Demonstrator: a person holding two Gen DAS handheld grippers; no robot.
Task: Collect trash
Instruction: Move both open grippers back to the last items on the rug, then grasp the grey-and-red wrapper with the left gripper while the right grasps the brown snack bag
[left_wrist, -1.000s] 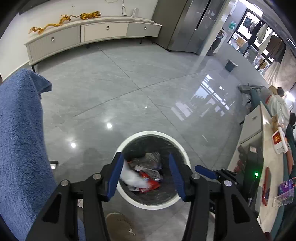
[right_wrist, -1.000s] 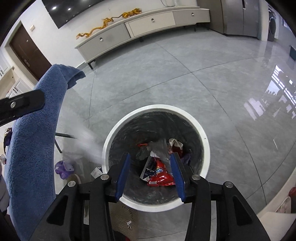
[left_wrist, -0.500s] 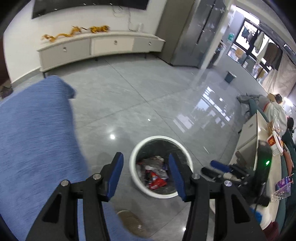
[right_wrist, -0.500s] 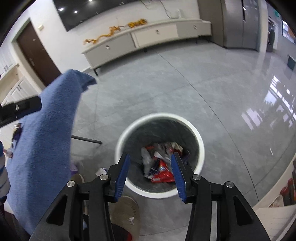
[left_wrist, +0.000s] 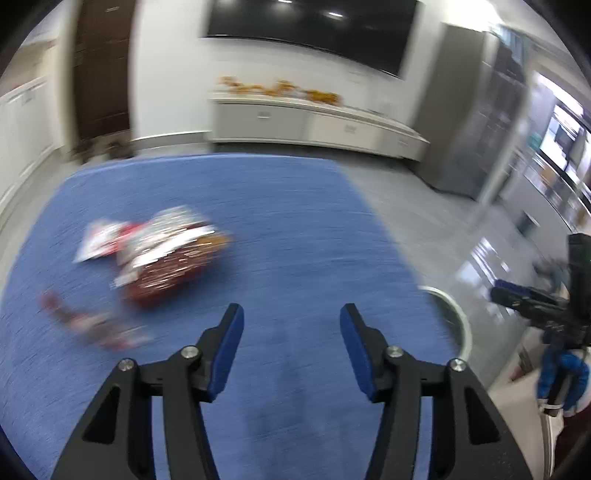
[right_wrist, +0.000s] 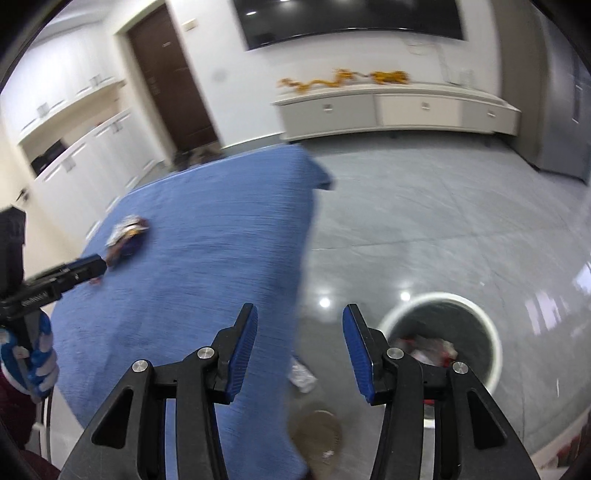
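Crumpled red and silver snack wrappers (left_wrist: 166, 254) lie on a blue cloth-covered table (left_wrist: 295, 229), with another small wrapper (left_wrist: 92, 321) nearer the left edge. My left gripper (left_wrist: 291, 314) hovers over the cloth to the right of them, its jaws opening with nothing between them. My right gripper (right_wrist: 300, 314) is open and empty above the table's edge. A white-rimmed bin (right_wrist: 439, 299) stands on the floor to its right, holding wrappers (right_wrist: 424, 347). A crumpled white scrap (right_wrist: 301, 376) lies on the floor by the table.
Grey glossy tile floor (right_wrist: 443, 221) spreads beyond the table. A long white sideboard (right_wrist: 399, 110) lines the far wall under a dark screen. A brown slipper (right_wrist: 319, 432) sits on the floor below the right gripper. A gloved hand (right_wrist: 33, 362) holds the left tool.
Both views have swung away from the bin towards the blue table, and both grippers have risen. The bin now sits off to the right. The left jaws stand wider apart.
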